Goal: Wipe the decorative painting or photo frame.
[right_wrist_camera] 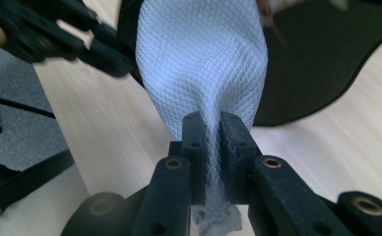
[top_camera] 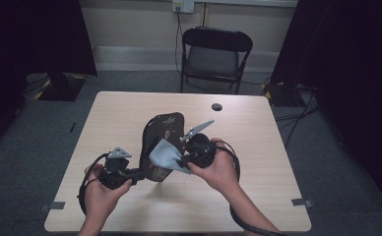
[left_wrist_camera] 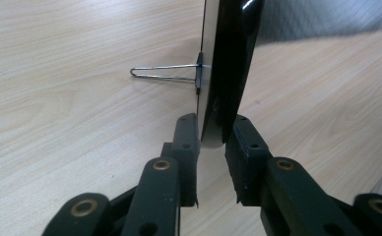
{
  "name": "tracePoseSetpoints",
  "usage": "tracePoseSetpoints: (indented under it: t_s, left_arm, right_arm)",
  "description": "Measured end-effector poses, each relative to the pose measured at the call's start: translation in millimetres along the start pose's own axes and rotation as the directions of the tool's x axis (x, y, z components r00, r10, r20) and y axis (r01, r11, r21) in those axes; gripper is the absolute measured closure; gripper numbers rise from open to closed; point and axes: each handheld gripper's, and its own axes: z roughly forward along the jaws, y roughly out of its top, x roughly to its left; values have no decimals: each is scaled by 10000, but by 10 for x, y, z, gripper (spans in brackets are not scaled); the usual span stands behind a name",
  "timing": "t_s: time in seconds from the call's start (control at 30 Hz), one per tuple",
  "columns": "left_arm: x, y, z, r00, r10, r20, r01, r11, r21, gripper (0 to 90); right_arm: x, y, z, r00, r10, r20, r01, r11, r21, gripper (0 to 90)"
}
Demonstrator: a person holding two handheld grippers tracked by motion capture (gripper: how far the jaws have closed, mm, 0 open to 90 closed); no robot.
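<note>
Black board [top_camera: 162, 142] pinched edge-on by left gripper [left_wrist_camera: 212, 142]; pale blue cloth [right_wrist_camera: 201, 64] clamped in right gripper [right_wrist_camera: 212, 128], above table [top_camera: 258, 162].

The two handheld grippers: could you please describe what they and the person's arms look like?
Both the left gripper and the right gripper are black, each topped by a grey three-cornered plate and trailing a black cable. Their jaws are black linked bars with brass-coloured pivot rings and blocky, matte fingertips. The forearms are bare, with no sleeves in sight.
</note>
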Motion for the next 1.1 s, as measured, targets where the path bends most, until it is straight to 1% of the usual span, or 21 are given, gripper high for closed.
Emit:
tracePoseSetpoints:
  t_s: [0.03, 0.13, 0.2, 0.27, 0.4, 0.7, 0.83, 1.03, 1.1]
  left_arm:
    - [-3, 0, 0, 10000, 0, -11, 0, 10000, -4, 770]
    - [-6, 2, 0, 9999, 61, -81, -61, 10000, 7, 779]
    - [-7, 4, -2, 9999, 68, -74, -68, 10000, 33, 781]
    - [-17, 7, 1, 10000, 30, -85, -29, 10000, 31, 782]
    - [-28, 12, 0, 10000, 51, -37, -51, 9999, 89, 784]
    - [-25, 13, 4, 10000, 31, -69, -30, 10000, 66, 783]
    - [-27, 14, 4, 10000, 33, -63, -33, 10000, 72, 783]
    - [-20, 12, 2, 10000, 67, -29, -66, 9999, 77, 782]
    - [-19, 12, 2, 10000, 64, -19, -63, 10000, 70, 782]
  right_arm:
    - [22, 49, -24, 9999, -140, 34, 140, 9999, -77, 825]
    - [79, 130, -32, 9997, -246, -9, 246, 9996, -155, 825]
    - [122, 154, 9, 9992, -396, 27, 397, 9992, -80, 824]
    - [138, 144, 63, 9992, -385, -63, 384, 9993, -39, 824]
    - [148, 82, 200, 9992, -354, -208, 359, 9991, 221, 824]
    - [109, -104, 494, 9997, -155, -199, 169, 9973, 718, 825]
    - [91, -211, 673, 9998, -52, -196, 73, 9942, 1074, 824]
    - [67, -380, 905, 9993, 185, -327, -136, 9896, 1430, 824]
    - [48, -445, 975, 9987, 353, -371, -290, 9868, 1591, 824]
